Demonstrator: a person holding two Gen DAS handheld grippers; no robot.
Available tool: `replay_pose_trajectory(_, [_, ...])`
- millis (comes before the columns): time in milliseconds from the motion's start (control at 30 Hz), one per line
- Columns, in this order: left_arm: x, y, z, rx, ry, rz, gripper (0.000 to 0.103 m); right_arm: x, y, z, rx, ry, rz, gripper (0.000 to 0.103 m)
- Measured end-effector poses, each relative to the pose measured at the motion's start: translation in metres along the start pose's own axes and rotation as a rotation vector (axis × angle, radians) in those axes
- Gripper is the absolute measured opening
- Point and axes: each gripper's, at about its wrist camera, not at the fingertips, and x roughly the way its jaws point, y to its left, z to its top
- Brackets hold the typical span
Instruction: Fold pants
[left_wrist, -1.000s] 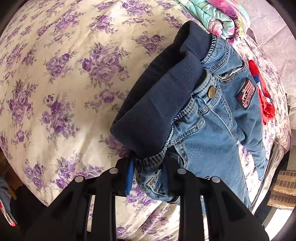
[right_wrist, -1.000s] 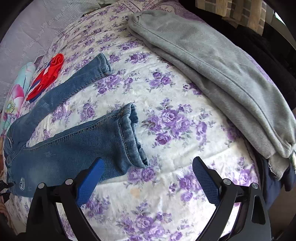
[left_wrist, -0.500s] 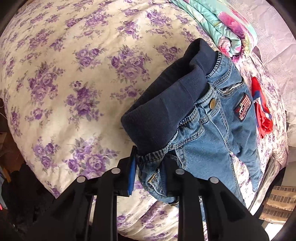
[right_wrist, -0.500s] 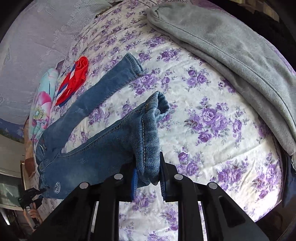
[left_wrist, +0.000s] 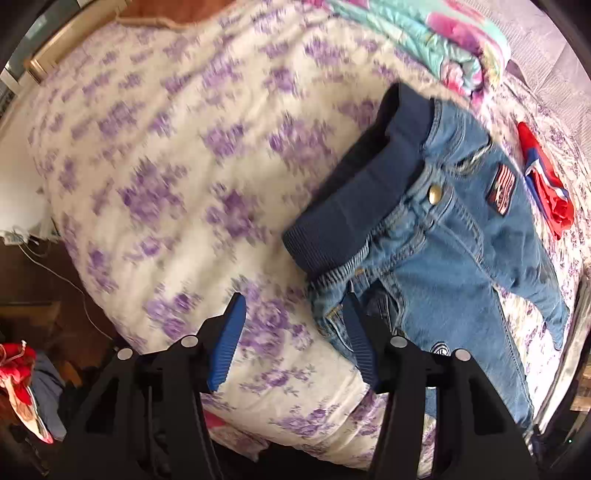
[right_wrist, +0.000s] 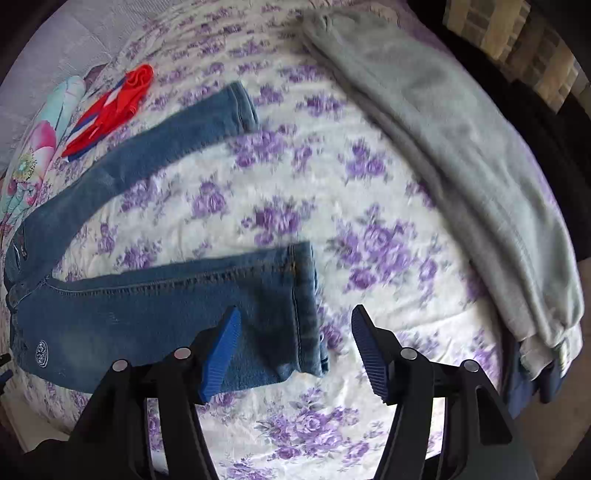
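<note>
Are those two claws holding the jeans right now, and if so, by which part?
Nothing is held. Both have just opened: the left gripper stands open by the jeans' waist, the right gripper open over a leg hem. The jeans lie on the bed.

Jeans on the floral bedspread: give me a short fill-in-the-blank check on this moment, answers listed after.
1. The jeans lie with their two legs ____ apart on the floral bedspread.
2. The waistband is a ribbed band of dark ____.
3. The jaws of the right hand-held gripper stand ____, nothing pinched.
4. Beside the far leg lies a small ____ garment.

Missing words: spread; blue; open; red
</note>
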Motion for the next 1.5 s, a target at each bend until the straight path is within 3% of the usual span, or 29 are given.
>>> replay_pose_trajectory(33, [-0.014, -0.003, 0.009, 0.02, -0.043, 0.011, 0.068, -0.016, 0.007, 0.011, -0.034, -0.056, -0.018, 0.077])
replay_pose_trajectory(67, [-0.027, -0.011, 0.021, 0.053, -0.083, 0.014, 0.072, -0.029, 0.017, 0.023, -0.073, -0.105, -0.012, 0.082])
replay_pose_trajectory(167, [-0.048, -0.046, 0.058, 0.194, -0.185, 0.016, 0.074, -0.035, 0.052, 0.066, -0.196, -0.15, 0.083, 0.086])
replay_pose_trajectory(233, [-0.047, -0.079, 0.079, 0.265, -0.202, -0.011, 0.074, -0.022, 0.072, 0.095, -0.249, -0.156, 0.11, 0.086])
replay_pose_trajectory(300, [-0.031, -0.105, 0.103, 0.318, -0.154, -0.073, 0.074, -0.003, 0.086, 0.117, -0.264, -0.186, 0.106, 0.086])
replay_pose_trajectory(367, [-0.001, -0.132, 0.123, 0.35, -0.074, -0.118, 0.074, 0.035, 0.092, 0.143, -0.249, -0.149, 0.061, 0.086])
replay_pose_trajectory(500, [0.059, -0.169, 0.139, 0.402, 0.03, -0.006, 0.052, 0.095, 0.08, 0.173, -0.19, -0.068, 0.037, 0.085])
replay_pose_trajectory(567, [0.086, -0.172, 0.147, 0.372, 0.087, 0.013, 0.047, 0.117, 0.072, 0.18, -0.153, -0.018, 0.042, 0.084])
replay_pose_trajectory(600, [0.096, -0.173, 0.152, 0.357, 0.111, 0.017, 0.045, 0.128, 0.067, 0.182, -0.123, 0.023, 0.06, 0.08])
replay_pose_trajectory(633, [0.106, -0.173, 0.157, 0.343, 0.137, 0.023, 0.043, 0.139, 0.063, 0.182, -0.087, 0.071, 0.11, 0.05])
replay_pose_trajectory(700, [0.117, -0.177, 0.161, 0.332, 0.168, 0.032, 0.044, 0.15, 0.057, 0.18, -0.024, 0.127, 0.213, 0.027])
replay_pose_trajectory(733, [0.117, -0.182, 0.161, 0.342, 0.169, 0.051, 0.044, 0.148, 0.059, 0.18, -0.028, 0.129, 0.236, 0.021])
replay_pose_trajectory(833, [0.112, -0.194, 0.154, 0.4, 0.141, 0.103, 0.042, 0.119, 0.062, 0.181, -0.052, 0.073, 0.201, 0.018])
replay_pose_trajectory(967, [0.107, -0.196, 0.143, 0.424, 0.109, 0.086, 0.042, 0.099, 0.064, 0.171, -0.066, 0.047, 0.104, 0.017])
replay_pose_trajectory(1067, [0.109, -0.19, 0.136, 0.421, 0.106, 0.094, 0.043, 0.145, 0.07, 0.161, -0.143, 0.097, 0.017, 0.021])
replay_pose_trajectory(1133, [0.114, -0.197, 0.134, 0.439, 0.107, 0.118, 0.043, 0.146, 0.085, 0.158, -0.238, 0.013, -0.062, 0.027])
replay_pose_trajectory(1200, [0.11, -0.201, 0.136, 0.462, 0.109, 0.116, 0.043, 0.142, 0.1, 0.163, -0.321, 0.045, -0.165, 0.04])
replay_pose_trajectory(1233, [0.106, -0.2, 0.141, 0.463, 0.115, 0.093, 0.044, 0.136, 0.104, 0.165, -0.346, 0.051, -0.189, 0.05])
replay_pose_trajectory(1333, [0.074, -0.182, 0.152, 0.46, 0.123, -0.052, 0.046, 0.098, 0.113, 0.168, -0.364, 0.005, -0.166, 0.054])
replay_pose_trajectory(1367, [0.06, -0.176, 0.156, 0.471, 0.095, -0.071, 0.05, 0.082, 0.118, 0.168, -0.376, -0.028, -0.166, 0.06])
replay_pose_trajectory(1433, [0.032, -0.166, 0.163, 0.516, 0.019, -0.083, 0.082, 0.048, 0.129, 0.164, -0.401, -0.093, -0.125, 0.067])
replay_pose_trajectory(1500, [0.011, -0.16, 0.175, 0.586, -0.02, -0.128, 0.089, 0.021, 0.145, 0.159, -0.417, -0.135, -0.052, 0.069])
